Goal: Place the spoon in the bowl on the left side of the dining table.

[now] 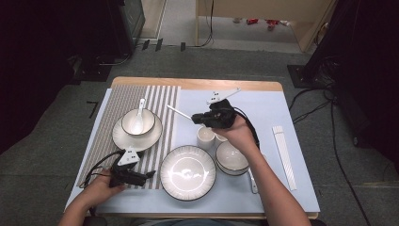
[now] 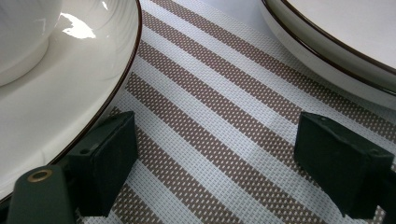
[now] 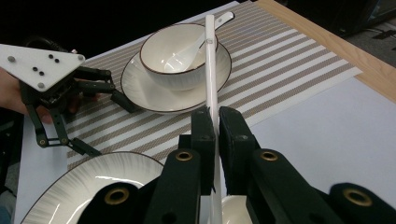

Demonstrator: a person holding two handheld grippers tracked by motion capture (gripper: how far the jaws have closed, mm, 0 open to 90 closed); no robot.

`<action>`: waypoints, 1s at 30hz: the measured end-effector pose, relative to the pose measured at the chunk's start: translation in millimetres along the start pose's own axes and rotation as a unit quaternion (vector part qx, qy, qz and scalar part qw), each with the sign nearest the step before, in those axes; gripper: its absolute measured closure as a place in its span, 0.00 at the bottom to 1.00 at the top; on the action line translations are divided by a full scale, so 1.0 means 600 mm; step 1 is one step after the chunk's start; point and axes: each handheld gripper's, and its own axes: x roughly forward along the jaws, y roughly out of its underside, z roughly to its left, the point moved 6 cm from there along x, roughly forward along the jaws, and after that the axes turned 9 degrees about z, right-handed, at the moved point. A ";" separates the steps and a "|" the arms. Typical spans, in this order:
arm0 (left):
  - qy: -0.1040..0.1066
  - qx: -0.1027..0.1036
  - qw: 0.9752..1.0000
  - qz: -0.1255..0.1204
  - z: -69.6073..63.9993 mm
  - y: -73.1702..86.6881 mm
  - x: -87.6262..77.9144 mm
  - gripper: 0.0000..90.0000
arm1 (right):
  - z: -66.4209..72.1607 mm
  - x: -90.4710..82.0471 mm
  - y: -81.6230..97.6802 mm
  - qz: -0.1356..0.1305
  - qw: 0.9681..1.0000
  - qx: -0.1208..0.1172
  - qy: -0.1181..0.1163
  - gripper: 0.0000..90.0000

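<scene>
The desk [image 1: 197, 84] carries a striped placemat [image 1: 162, 101] on its left and a pale blue mat [image 1: 268, 113] on its right. On the striped placemat a bowl [image 1: 138, 121] with a spoon [image 1: 139, 117] in it sits on a plate [image 1: 121, 137]; a larger ribbed plate [image 1: 187, 172], a small cup [image 1: 205, 136] and a second bowl [image 1: 231, 156] stand nearer the person.

The right hand-held gripper [image 3: 215, 122] is clamped on a white chopstick [image 3: 211, 60], held above the cup. The chopstick's long axis runs out from the jaws toward the bowl and plate on the striped placemat, so that setting lies straight ahead along the stick. The left hand-held gripper [image 2: 215, 154] rests low on the striped placemat between the two plates, jaws apart and empty; it is nearer that setting, but holds nothing.

The chopstick's rear end is hidden behind the jaws in the right gripper view. What lies at the far right [image 1: 284, 155] looks like a chopstick sleeve; that is uncertain.
</scene>
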 end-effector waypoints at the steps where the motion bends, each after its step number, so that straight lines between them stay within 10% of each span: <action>1: 0.000 0.000 1.000 0.000 0.000 0.000 0.000 0.15 | 0.001 0.001 -0.001 0.000 1.000 -0.001 -0.001 0.95; 30: 0.000 -0.001 1.000 -0.001 0.000 0.000 0.000 0.15 | 0.023 0.032 -0.021 0.006 1.000 -0.020 -0.014 0.95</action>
